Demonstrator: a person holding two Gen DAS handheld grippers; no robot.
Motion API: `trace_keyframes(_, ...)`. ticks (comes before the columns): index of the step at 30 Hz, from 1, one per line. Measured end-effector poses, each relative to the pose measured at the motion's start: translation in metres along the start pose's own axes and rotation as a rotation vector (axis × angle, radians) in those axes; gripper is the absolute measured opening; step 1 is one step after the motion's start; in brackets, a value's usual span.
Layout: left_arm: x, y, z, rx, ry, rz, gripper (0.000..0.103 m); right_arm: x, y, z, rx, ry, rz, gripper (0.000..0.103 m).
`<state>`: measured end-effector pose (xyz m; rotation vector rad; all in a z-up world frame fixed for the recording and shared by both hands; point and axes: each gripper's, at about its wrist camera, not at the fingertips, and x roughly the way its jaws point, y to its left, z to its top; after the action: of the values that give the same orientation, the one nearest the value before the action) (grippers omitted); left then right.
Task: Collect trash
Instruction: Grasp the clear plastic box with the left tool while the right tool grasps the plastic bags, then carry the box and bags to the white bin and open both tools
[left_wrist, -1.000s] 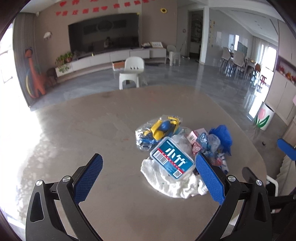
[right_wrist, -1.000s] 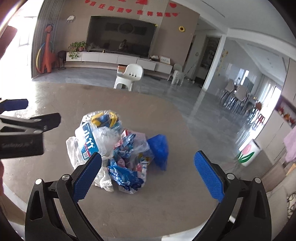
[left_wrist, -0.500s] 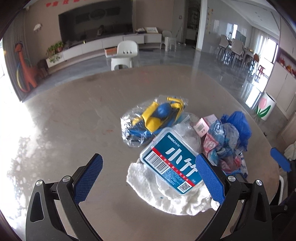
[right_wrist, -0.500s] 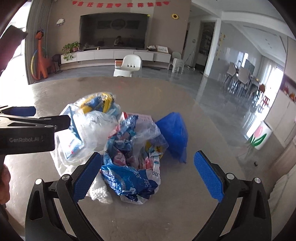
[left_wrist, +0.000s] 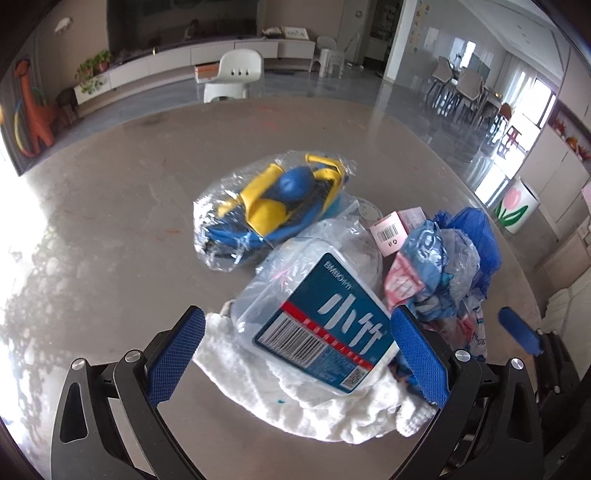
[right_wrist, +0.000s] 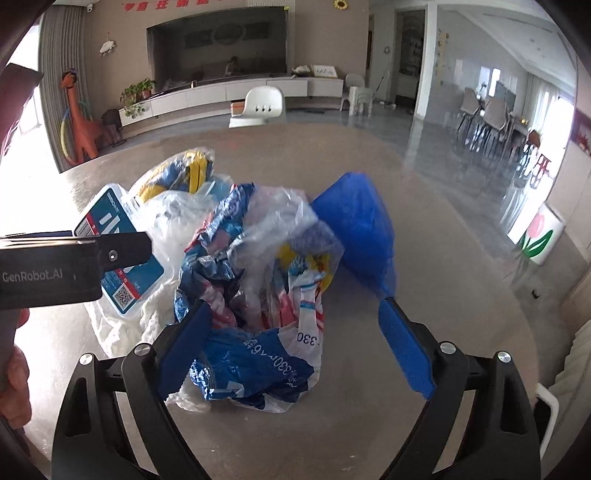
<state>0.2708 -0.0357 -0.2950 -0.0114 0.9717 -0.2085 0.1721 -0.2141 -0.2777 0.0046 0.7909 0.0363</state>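
A pile of trash lies on the round grey table (left_wrist: 110, 221). My left gripper (left_wrist: 295, 354) is open, its jaws on either side of a clear plastic pack with a blue label (left_wrist: 325, 325) lying on a white crumpled cloth (left_wrist: 332, 410). Behind it is a yellow-and-blue item in clear wrap (left_wrist: 277, 203) and a pink box (left_wrist: 391, 232). My right gripper (right_wrist: 295, 347) is open around a crumpled blue-and-white plastic bag (right_wrist: 258, 295); a blue bag (right_wrist: 362, 225) lies to its right. The labelled pack (right_wrist: 114, 258) shows at left, partly hidden by the left gripper's body (right_wrist: 55, 273).
The table edge curves close on the right (left_wrist: 524, 295) and front. Beyond it are a white chair (left_wrist: 236, 74), a white bin with a tulip picture (right_wrist: 535, 236) on the floor, and dining chairs (right_wrist: 491, 110) far right.
Both grippers have moved forward and down onto the pile. The left now straddles the labelled pack; the right now straddles the crumpled bag. Both stay open.
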Motion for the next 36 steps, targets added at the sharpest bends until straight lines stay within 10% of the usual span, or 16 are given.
trace_keyframes(7, 0.004, -0.014, -0.004, 0.043, -0.014, -0.017, 0.081, 0.008, -0.003, -0.01, 0.014, 0.081, 0.117, 0.085)
trace_keyframes(9, 0.003, -0.017, -0.005, 0.063, -0.031, -0.007, 0.076, 0.009, -0.004, -0.012, 0.043, 0.106, 0.239, 0.05)
trace_keyframes(13, -0.013, -0.016, -0.002, 0.062, -0.075, -0.035, 0.049, -0.017, 0.003, -0.01, 0.0, 0.02, 0.225, 0.024)
trace_keyframes(36, -0.047, -0.033, -0.008, 0.175, -0.142, -0.111, 0.03, -0.098, -0.017, 0.001, 0.097, -0.162, 0.24, 0.023)
